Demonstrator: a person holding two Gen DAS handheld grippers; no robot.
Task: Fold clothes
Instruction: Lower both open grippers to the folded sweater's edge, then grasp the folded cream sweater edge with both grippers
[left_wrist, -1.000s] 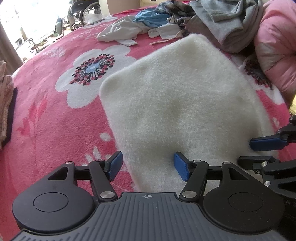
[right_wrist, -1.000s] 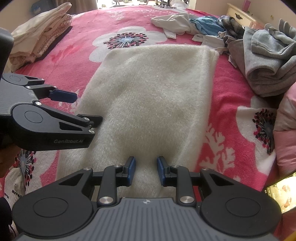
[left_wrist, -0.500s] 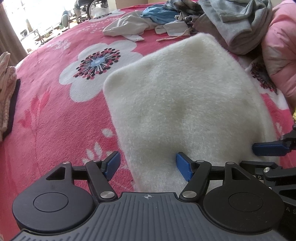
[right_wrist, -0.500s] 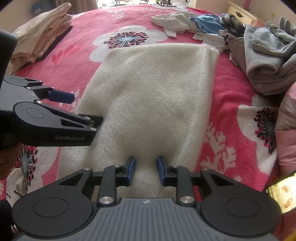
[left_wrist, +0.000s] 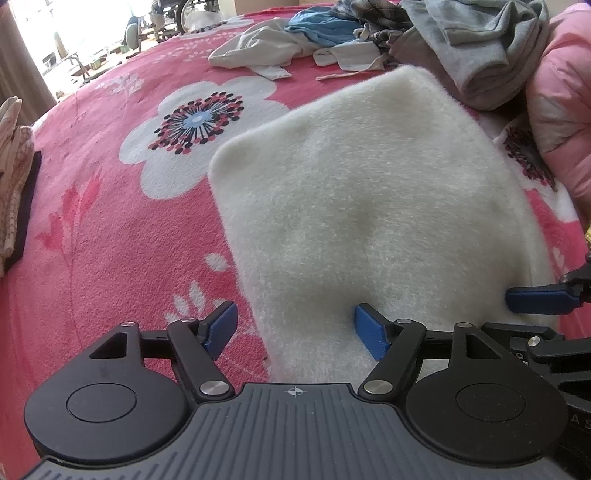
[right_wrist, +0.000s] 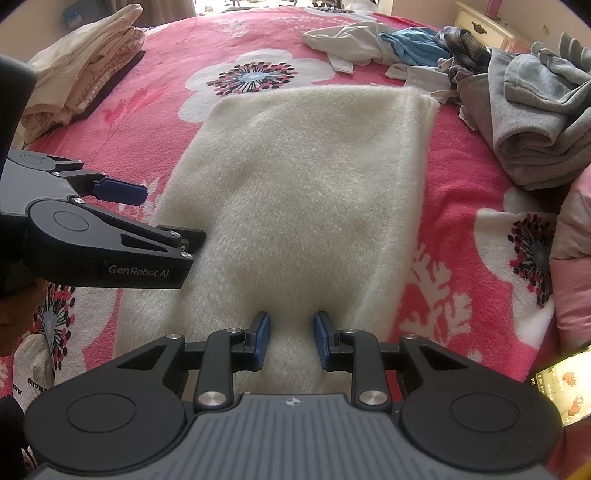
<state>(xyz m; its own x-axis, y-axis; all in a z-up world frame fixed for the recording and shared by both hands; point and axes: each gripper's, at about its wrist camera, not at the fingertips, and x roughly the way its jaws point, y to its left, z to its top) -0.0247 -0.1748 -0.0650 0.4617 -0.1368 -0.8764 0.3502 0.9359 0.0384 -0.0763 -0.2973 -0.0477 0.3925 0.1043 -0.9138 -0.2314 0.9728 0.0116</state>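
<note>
A cream fleece garment (left_wrist: 369, 184) lies flat on the pink flowered bedspread (left_wrist: 92, 240), folded into a long rectangle (right_wrist: 303, 184). My left gripper (left_wrist: 295, 328) straddles the garment's near left edge. Its jaws are opening: one pad sits on the bedspread and the other rests on the fleece, with no squeeze. From the right wrist view the left gripper (right_wrist: 159, 214) juts in from the left beside that edge. My right gripper (right_wrist: 291, 339) is shut on a raised bunch of fleece at the near end. Its blue fingertip (left_wrist: 535, 297) shows at the left wrist view's right side.
A heap of unfolded clothes (right_wrist: 535, 110), grey, plaid, blue and white, lies at the far right. A folded stack (right_wrist: 81, 74) sits at the far left. A pink quilt (left_wrist: 565, 110) bulges on the right, and a phone (right_wrist: 561, 387) lies near the right gripper.
My left gripper's pads have spread wider apart over the garment's edge. The right gripper's pads and the garment have stayed as they were.
</note>
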